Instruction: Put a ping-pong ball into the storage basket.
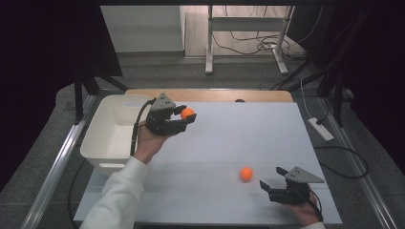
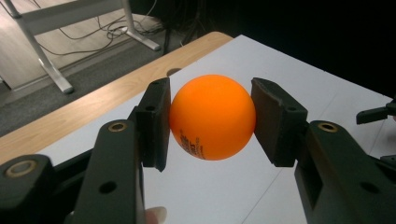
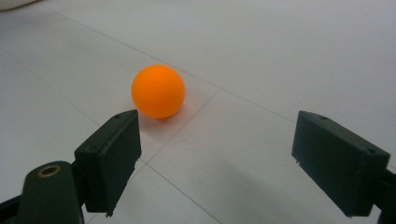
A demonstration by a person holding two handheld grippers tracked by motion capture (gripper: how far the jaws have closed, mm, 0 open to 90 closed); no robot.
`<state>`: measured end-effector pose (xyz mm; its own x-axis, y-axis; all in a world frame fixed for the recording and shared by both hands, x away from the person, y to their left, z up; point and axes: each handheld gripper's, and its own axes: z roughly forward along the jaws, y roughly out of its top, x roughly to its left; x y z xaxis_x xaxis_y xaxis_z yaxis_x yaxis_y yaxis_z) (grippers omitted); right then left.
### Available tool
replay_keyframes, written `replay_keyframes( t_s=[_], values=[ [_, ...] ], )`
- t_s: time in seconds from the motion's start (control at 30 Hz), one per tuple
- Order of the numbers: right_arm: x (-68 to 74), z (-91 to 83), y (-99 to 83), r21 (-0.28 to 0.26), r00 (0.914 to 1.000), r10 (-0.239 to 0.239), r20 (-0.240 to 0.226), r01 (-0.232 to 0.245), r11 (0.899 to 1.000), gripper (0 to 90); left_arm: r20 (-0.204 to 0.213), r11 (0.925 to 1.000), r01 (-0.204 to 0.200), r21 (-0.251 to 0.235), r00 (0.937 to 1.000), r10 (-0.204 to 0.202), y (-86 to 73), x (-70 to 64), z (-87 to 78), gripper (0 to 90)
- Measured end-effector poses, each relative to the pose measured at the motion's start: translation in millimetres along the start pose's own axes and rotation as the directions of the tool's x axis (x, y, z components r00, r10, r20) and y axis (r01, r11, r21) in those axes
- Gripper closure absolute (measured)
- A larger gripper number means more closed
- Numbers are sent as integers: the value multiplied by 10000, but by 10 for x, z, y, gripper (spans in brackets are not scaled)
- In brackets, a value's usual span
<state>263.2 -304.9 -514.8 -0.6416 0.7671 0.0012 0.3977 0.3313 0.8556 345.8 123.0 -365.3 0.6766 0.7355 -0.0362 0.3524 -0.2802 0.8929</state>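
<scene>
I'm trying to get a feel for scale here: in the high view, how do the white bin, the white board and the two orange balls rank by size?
1. White board, largest.
2. White bin.
3. The two orange balls: the one in the left tongs and the one on the board look alike, so I won't rank them.

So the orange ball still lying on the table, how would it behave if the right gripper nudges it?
The loose ball is smooth and round on a flat white table, so it would probably roll off. It looks like a light, hollow ping-pong ball. The right gripper stands open beside it, apart; closing off-centre may squirt it away.
</scene>
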Motion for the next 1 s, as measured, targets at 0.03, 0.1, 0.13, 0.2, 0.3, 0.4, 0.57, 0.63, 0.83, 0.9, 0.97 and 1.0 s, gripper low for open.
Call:
replay_keyframes(
  t_s=[0.03, 0.1, 0.13, 0.2, 0.3, 0.4, 0.57, 0.63, 0.83, 0.9, 0.97, 1.0],
  values=[
    [0, -1, 0, -7, 10000, -6, 7, 6, 10000, 157, -38, 10000, 4, -45, 10000, -4, 6, 8, -22, 505],
    [0, 1, -1, 10, 10000, -9, 10, 9, 10000, 158, -70, 9999, 21, -99, 10000, -21, 9, 17, -41, 505],
    [0, 2, -1, 18, 10000, -10, 7, 10, 10000, 158, -100, 10000, 14, -99, 9999, -15, 10, 28, -55, 505],
    [3, 3, 1, 43, 10000, -30, 29, 30, 10000, 157, -116, 9999, 20, -117, 9999, -22, 10, 34, -62, 505],
    [7, 5, 2, 43, 10000, -39, 34, 39, 10000, 157, -208, 9999, 39, -126, 9998, -42, 10, 61, -85, 505],
    [6, 2, 4, 29, 10000, -29, 37, 29, 10000, 158, -377, 9997, 133, -204, 9992, -141, 7, 104, -123, 505],
    [10, 3, 4, 30, 10000, -41, 43, 41, 10000, 158, -613, 9994, 66, -340, 9981, -87, 2, 143, -166, 505],
    [9, 3, 4, 26, 10000, -34, 44, 34, 10000, 158, -733, 9994, 37, -342, 9973, -62, 6, 169, -183, 505],
    [7, 5, 3, 44, 10000, -40, 55, 40, 10000, 157, -952, 9992, 212, -343, 9952, -244, 5, 254, -217, 505],
    [6, 2, 3, 41, 10000, -35, 45, 35, 10000, 158, -1049, 9991, 241, -347, 9941, -276, -1, 282, -232, 506],
    [8, 0, 4, 57, 10000, -46, 69, 46, 10000, 158, -1159, 9990, 272, -361, 9928, -312, -12, 311, -246, 505],
    [10, 3, 4, 32, 10000, -58, 45, 58, 10000, 158, -1227, 9987, 326, -382, 9918, -370, -17, 327, -250, 505]
  ],
)
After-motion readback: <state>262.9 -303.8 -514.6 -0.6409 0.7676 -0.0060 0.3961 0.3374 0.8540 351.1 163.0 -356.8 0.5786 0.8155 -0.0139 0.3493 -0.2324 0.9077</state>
